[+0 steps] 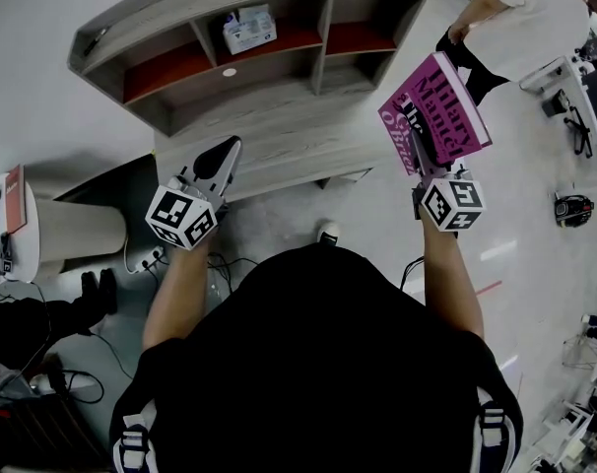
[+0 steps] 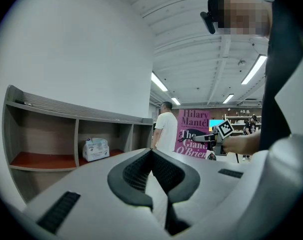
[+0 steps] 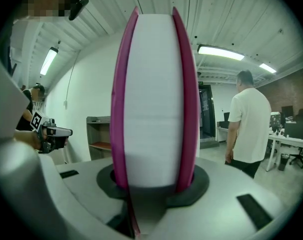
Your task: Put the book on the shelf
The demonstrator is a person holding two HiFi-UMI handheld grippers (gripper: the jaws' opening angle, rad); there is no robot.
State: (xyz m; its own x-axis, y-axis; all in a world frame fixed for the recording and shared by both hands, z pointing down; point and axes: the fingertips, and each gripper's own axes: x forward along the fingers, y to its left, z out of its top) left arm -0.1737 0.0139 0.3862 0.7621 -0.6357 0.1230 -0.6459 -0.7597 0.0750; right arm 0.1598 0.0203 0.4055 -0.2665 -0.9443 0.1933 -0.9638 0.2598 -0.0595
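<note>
Here the pink book (image 1: 436, 111) is pinched upright by the right gripper (image 1: 429, 163), ready for the shelf (image 1: 264, 101). The left gripper (image 1: 218, 162) is closed on nothing.

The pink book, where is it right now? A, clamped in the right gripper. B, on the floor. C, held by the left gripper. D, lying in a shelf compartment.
A: the right gripper view shows the book standing upright between the closed-in jaws of the right gripper, and the head view shows it held in the air short of the shelf.
</note>
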